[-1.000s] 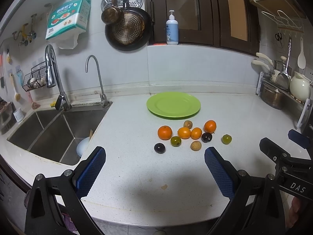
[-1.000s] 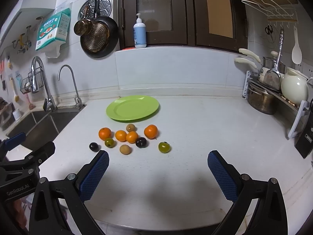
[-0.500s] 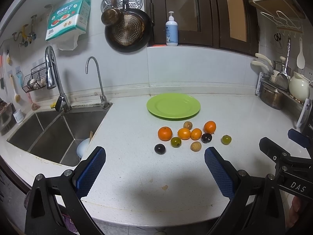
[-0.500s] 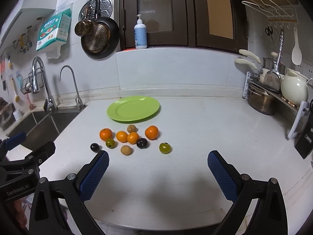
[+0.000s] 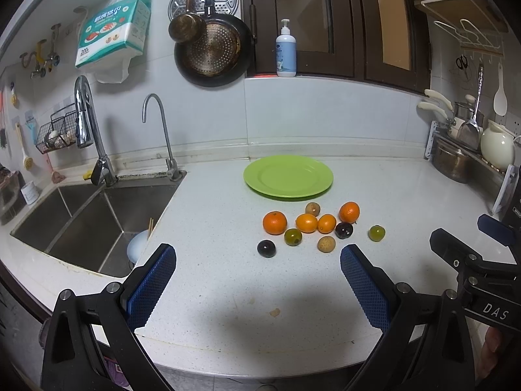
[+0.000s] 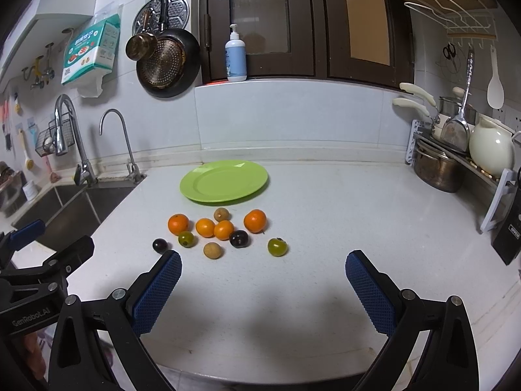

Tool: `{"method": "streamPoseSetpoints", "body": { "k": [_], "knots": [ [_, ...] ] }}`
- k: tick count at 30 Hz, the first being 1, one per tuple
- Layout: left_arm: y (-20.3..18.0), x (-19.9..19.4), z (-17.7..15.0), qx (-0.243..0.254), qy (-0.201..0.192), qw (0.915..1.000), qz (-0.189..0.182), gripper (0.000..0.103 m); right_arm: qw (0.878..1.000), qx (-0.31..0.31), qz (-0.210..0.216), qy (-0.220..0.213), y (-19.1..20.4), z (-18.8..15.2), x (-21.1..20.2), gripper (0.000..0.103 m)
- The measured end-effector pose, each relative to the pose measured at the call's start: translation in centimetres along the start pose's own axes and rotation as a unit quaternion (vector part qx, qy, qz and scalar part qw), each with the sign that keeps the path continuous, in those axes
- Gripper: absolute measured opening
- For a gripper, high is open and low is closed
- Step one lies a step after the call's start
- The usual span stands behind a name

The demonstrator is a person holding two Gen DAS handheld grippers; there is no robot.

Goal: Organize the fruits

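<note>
An empty green plate (image 5: 288, 177) (image 6: 224, 181) sits on the white counter. In front of it lies a cluster of small fruits: several orange ones such as the left one (image 5: 274, 222) (image 6: 178, 224), two dark plums (image 5: 266, 248) (image 6: 239, 238), two green ones (image 5: 376, 233) (image 6: 277, 247), and two brown longans (image 5: 326, 243) (image 6: 213, 250). My left gripper (image 5: 259, 262) is open and empty, hovering short of the fruits. My right gripper (image 6: 263, 268) is open and empty, also short of them. Each gripper shows at the edge of the other's view.
A steel sink (image 5: 84, 224) with two taps lies to the left. A dish rack with pots and a white jug (image 6: 491, 148) stands at the right wall. A soap bottle (image 6: 236, 53) stands on the back ledge. The counter's front edge is close below the grippers.
Both views have shifted very slightly; the fruits and plate have not moved and both grippers stay open.
</note>
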State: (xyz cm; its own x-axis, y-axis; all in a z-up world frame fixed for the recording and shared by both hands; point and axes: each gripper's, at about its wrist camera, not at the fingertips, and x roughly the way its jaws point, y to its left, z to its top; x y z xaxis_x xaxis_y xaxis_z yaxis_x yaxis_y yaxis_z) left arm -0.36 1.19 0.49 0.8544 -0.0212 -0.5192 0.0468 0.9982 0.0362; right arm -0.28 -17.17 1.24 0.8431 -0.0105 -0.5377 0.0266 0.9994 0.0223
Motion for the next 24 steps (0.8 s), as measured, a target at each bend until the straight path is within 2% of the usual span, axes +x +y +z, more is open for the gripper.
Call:
{"method": "streamPoseSetpoints", "body": {
  "k": [13,24],
  "knots": [
    [0.4,0.8,0.2,0.001,0.005,1.0,-0.002,0.103,1.0,-0.002,0.001,0.006,0.6,0.1,0.5,0.102],
    [1.2,3.7,0.1,0.014,0.016,0.9997,-0.008,0.103,1.0,-0.002,0.004,0.023,1.5,0.4,2.8,0.102]
  ]
}}
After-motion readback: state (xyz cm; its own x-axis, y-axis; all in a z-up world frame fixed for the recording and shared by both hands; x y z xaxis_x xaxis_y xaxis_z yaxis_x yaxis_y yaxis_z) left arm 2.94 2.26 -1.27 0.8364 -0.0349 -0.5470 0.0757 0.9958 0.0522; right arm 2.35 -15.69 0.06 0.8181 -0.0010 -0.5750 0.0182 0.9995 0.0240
